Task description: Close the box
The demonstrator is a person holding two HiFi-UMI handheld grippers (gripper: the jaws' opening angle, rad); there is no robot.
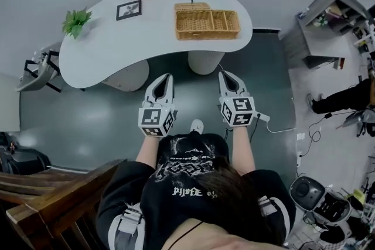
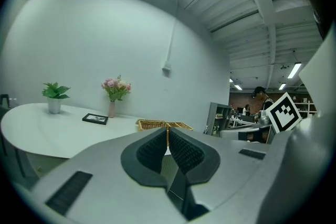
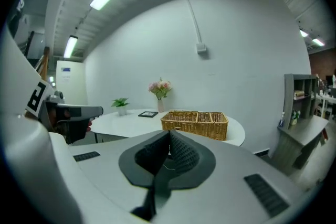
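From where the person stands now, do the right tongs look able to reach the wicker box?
Probably not yet. The right tongs are shut and hang over the floor, short of the table; the wicker box sits further in on it. Nothing blocks the way, so a step forward should do.

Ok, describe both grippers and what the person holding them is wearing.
The left gripper and right gripper match: tapered light grey shells, dark ribbed pads, each backed by a white cube with black square markers. A white cable trails from the right one. The T-shirt is black, short-sleeved, with white print.
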